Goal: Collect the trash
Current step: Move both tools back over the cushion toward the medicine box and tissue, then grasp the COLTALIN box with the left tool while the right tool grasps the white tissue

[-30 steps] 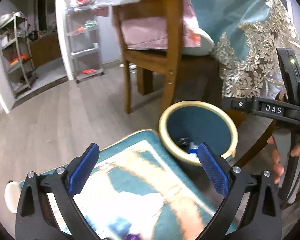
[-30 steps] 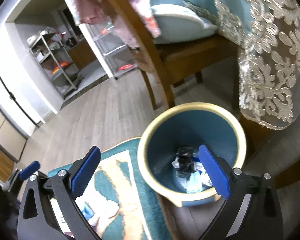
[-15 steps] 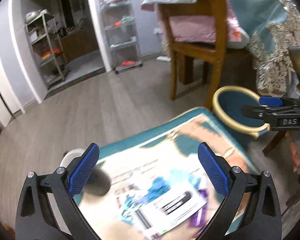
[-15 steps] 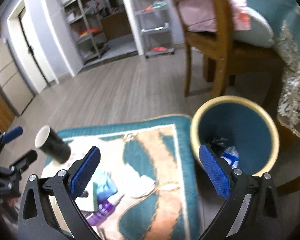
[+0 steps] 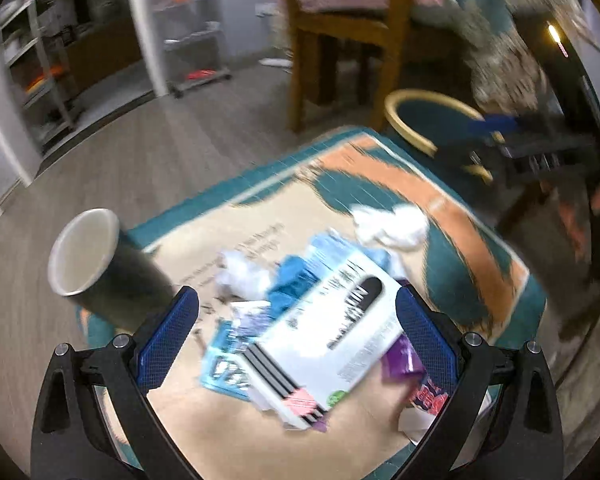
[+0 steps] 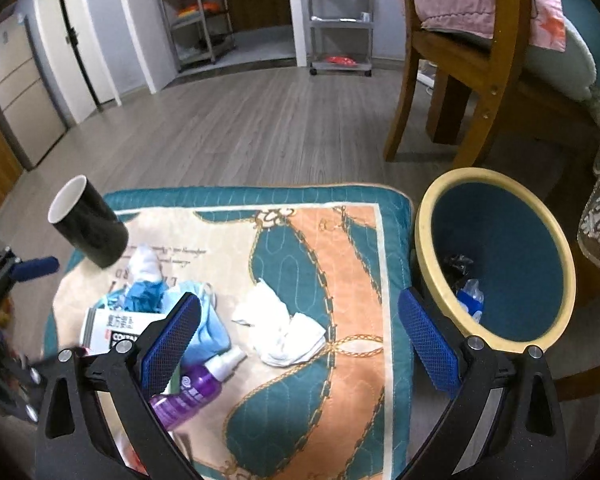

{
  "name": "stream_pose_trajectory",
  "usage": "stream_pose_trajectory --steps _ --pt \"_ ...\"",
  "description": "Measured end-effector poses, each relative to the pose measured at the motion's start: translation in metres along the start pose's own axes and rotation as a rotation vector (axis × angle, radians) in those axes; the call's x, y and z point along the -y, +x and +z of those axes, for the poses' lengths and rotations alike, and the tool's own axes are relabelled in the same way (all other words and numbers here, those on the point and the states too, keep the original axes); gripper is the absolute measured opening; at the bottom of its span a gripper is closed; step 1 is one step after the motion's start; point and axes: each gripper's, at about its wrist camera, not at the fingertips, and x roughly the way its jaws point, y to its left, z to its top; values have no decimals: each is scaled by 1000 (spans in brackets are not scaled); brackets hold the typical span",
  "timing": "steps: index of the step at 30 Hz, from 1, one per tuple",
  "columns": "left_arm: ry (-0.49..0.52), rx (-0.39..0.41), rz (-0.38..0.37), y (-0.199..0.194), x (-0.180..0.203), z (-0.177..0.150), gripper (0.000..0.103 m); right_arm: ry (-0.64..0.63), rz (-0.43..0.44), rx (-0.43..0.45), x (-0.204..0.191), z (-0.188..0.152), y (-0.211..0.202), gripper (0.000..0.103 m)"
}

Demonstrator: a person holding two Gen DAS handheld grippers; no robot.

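Mat (image 6: 356,248): teal, orange and cream quilted mat on the grey plank floor; its near edge is cut off by the gripper frames in both views.
Bin (image 6: 424,224): round, cream-rimmed, teal inside, just beside the mat's right edge, at 3 o'clock in the right wrist view; a few scraps lie at its bottom, too dark to identify.
Chair (image 6: 480,92): wooden, at 1 o'clock behind the bin; its top is cut off.
White box (image 5: 324,344): flat carton in the trash pile on the mat, long axis running from 7 to 1 o'clock in the left wrist view; print blurred by motion.
Black cup (image 6: 90,228): on the mat's far left corner, at 10 o'clock, its white-lined mouth leaning toward 11 o'clock.
Crumpled tissue (image 6: 282,332): white, mid-mat, apart from the pile.
Purple bottle (image 6: 192,392): lying down, white nozzle toward 2 o'clock; its base is hidden behind the right gripper's left finger.
Left gripper (image 5: 296,334): fingers spread wide, empty, above the box.
Right gripper (image 6: 300,340): fingers spread wide, empty, above the tissue.
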Motion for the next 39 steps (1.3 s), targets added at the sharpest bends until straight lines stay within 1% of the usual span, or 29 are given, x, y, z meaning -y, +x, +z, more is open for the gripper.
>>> stream_pose_trajectory --steps 2,4,6,7,10,13,18,23,24,26,28,29,30,31,33,34,35,37,39 --pt "21 -35 -25 11 10 -3 97 0 0 -9 1 0 4 98" --pt "36 -66 -31 21 17 -8 97 1 3 -16 2 1 7 98" --pt "53 -98 -30 32 21 -11 97 -2 7 -24 4 1 11 98" --pt "60 -118 -17 39 22 -13 97 -7 9 -30 4 0 14 98" --pt "40 -150 -11 50 18 -14 97 -25 10 -49 6 -1 22 98" --pt "16 -160 -25 57 15 -13 97 -39 11 -82 6 -6 35 98" --pt "5 -174 -20 64 14 -9 97 -64 28 -144 1 -16 57 98" --pt "-14 -158 -13 66 13 -1 95 -64 48 -184 -6 -22 73 96" --pt "-20 -156 -14 66 13 0 94 -70 57 -186 -8 -23 74 94" --pt "-22 -155 -11 70 12 4 90 -81 62 -191 -10 -22 76 87" --pt "-23 -156 -13 72 12 5 87 -90 67 -207 -12 -24 80 73" --pt "-21 -159 -17 73 12 6 83 -94 66 -221 -13 -25 83 70" --pt "-20 -163 -17 73 12 6 81 -96 65 -230 -13 -26 85 64" --pt "-16 -169 -18 74 13 6 75 -97 68 -242 -12 -27 87 58" --pt "-11 -169 -20 72 12 7 73 -98 71 -262 -12 -29 91 51" --pt "-10 -169 -21 72 12 8 73 -98 73 -275 -12 -30 93 44" --pt "-13 -167 -26 70 11 8 73 -99 73 -284 -11 -31 95 42" --pt "-27 -155 -29 66 7 11 73 -98 68 -283 -10 -30 93 34" --pt "-51 -130 -28 60 2 16 73 -81 83 -281 -7 -29 91 28"
